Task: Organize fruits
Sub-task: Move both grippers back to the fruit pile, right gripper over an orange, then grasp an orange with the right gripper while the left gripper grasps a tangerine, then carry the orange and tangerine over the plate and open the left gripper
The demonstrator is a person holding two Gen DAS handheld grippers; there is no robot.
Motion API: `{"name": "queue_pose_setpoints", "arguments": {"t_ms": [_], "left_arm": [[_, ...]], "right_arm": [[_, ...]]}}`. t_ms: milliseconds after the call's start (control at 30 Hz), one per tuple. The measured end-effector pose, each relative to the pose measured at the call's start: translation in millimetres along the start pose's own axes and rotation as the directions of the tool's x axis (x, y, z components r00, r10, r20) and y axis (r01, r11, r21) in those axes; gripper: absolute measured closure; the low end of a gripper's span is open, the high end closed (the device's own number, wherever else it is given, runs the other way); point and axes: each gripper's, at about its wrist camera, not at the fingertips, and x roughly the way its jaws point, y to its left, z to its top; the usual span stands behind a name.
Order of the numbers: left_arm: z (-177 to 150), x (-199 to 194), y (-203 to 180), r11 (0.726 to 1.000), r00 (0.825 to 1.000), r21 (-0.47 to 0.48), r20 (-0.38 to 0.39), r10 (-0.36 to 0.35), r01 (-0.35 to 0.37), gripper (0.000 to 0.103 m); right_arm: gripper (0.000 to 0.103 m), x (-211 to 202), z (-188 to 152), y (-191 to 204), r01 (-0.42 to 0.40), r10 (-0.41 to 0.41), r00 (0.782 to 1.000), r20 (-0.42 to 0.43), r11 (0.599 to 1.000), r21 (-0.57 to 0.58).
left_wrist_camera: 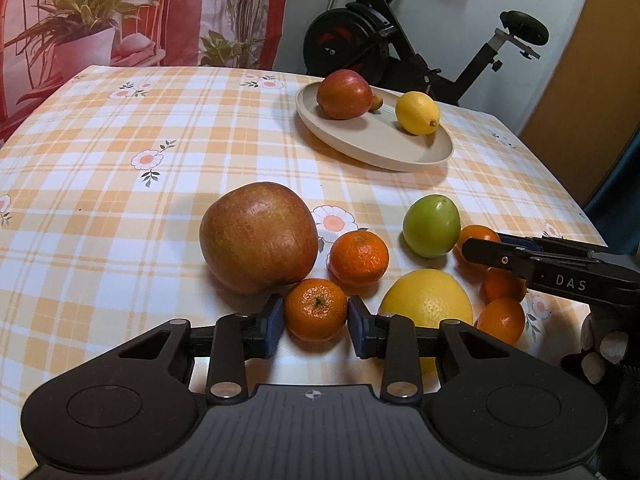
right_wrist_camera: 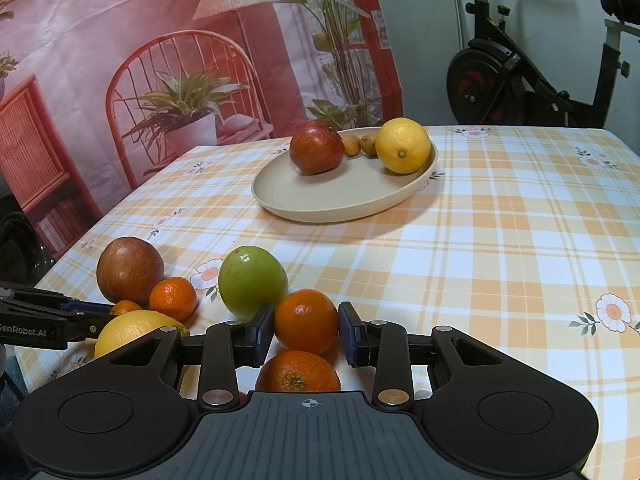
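My left gripper has its blue pads against both sides of a mandarin that rests on the cloth. A big red-brown apple, another mandarin, a yellow citrus and a green fruit lie around it. My right gripper has its pads against a mandarin, with another mandarin just below it. A beige plate farther back holds a red apple, a lemon and small brown fruits.
The table wears an orange plaid cloth. An exercise bike stands behind the table's far edge, and a printed backdrop hangs at the left. The right gripper's arm reaches in over mandarins at the right.
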Motion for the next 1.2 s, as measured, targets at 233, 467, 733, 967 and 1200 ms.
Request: {"name": "queue_pose_setpoints", "arguments": {"t_ms": [233,467,733,967,1200], "left_arm": [[-1,-3,-2,1.0,1.0,0.005,0.006,-0.004,0.004,0.067],[0,-9,-1,1.0,1.0,-0.005,0.026,-0.011,0.011,0.067],[8,-25,0,1.0,0.996,-0.003,0.092,-0.013,0.013,0.067],[16,-34,-1,1.0,0.991,-0.002,0.128,-0.024,0.024,0.067],[47,-52,-1,1.0,0.977,0.024,0.212,-0.023,0.018,0.067]], "right_arm": [[0.071,0,0,0,0.001,-0.001,1.0,0.0,1.0,0.001],[0.071,-3,0,-1,-0.003,0.003,1.0,0.014,1.0,0.009],[0.071,-18,12,-5,0.007,-0.008,0.998,0.065,1.0,0.021],[0.071,-31,30,-12,0.028,-0.029,0.993,0.117,1.0,0.013],[0.071,-38,58,-17,0.03,-0.028,0.986,0.167,0.999,-0.01]]}}
